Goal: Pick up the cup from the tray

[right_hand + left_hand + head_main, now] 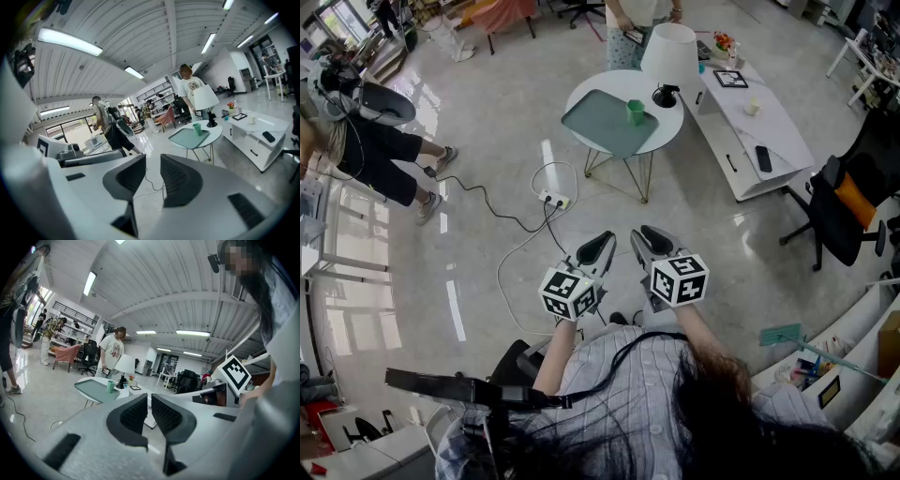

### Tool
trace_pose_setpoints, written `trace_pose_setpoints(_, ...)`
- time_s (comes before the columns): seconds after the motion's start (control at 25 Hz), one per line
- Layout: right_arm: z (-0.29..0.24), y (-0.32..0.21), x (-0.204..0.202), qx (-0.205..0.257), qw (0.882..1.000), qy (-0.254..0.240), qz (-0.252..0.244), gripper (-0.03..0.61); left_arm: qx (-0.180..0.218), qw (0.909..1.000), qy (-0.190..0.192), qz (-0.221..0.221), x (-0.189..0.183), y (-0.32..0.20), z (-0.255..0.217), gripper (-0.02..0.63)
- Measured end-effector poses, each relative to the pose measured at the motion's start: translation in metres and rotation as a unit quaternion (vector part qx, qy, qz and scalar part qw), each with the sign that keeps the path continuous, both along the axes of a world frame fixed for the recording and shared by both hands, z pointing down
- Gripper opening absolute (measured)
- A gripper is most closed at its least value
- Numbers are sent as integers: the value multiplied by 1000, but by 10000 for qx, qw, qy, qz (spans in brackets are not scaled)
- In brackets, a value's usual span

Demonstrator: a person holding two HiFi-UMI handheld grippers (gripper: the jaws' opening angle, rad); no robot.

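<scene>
The cup (635,112) stands upright on the tray (598,124), at the tray's far right corner, just beside the base of the lamp (668,49). It is small in all your views, so you cannot make out its rim or what it holds. The lampshade hides part of the round table (673,131) behind it, and the person (636,17) beyond the table is cut off at the frame's top.

Both grippers hang well short of the table. Your left gripper (149,403) has its jaws drawn together with nothing in them. Your right gripper (153,160) has its jaws a little apart, also empty.

The floor ahead is open except for a power strip (553,199) and its cable (520,248) lying before the table's legs. A low white cabinet (769,131) borders the table's right side.
</scene>
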State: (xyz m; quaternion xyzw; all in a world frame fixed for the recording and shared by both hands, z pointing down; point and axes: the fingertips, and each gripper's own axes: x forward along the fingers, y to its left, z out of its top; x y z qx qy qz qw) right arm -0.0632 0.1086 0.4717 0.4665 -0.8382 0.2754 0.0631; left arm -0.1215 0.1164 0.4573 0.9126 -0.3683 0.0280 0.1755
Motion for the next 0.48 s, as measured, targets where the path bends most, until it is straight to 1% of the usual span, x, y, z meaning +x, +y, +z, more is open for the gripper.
trace_pose_setpoints(0.2,0,-4,5,-16,10000,-30,79,110,-51,10000,-9,22,6,-4,3,15)
trace_pose_setpoints(0.48,5,-14,15,-88,9999,-41,32,109,-128,9999,-60,0,14,-14,9,15)
